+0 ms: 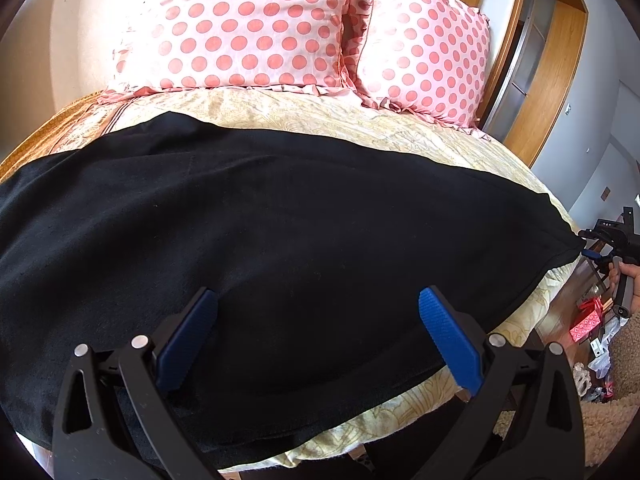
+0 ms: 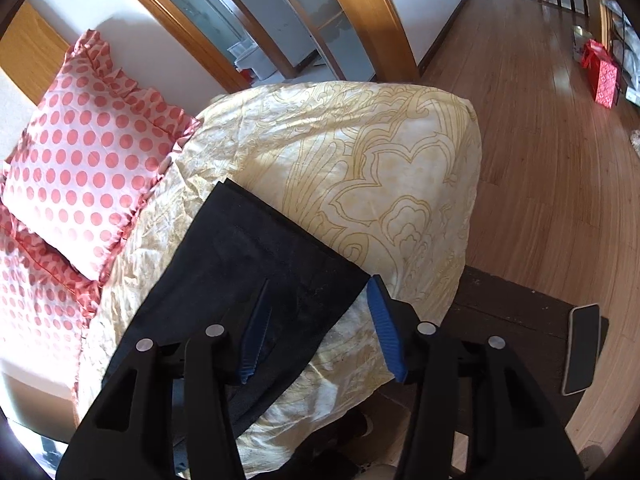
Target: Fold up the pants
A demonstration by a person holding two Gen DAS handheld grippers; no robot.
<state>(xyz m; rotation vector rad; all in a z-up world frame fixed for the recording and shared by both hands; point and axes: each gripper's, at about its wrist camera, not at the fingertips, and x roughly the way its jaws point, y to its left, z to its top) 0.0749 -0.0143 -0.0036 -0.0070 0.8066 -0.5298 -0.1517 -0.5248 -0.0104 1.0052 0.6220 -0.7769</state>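
Note:
Black pants (image 1: 280,240) lie flat across the bed, stretched from left to right. My left gripper (image 1: 318,308) is open, its blue pads wide apart just above the near part of the pants. In the right wrist view the hem end of the pants (image 2: 256,264) lies on the yellow bedspread (image 2: 380,168). My right gripper (image 2: 320,304) is open over that hem's near corner, its left pad over the fabric, its right pad beside the corner. The right gripper also shows in the left wrist view (image 1: 612,248) at the far right end of the pants.
Two pink polka-dot pillows (image 1: 248,28) lie at the head of the bed. A wooden floor (image 2: 540,140) runs beyond the bed corner, with a red gift bag (image 2: 604,76). A phone (image 2: 582,348) rests on a dark stool by the bed.

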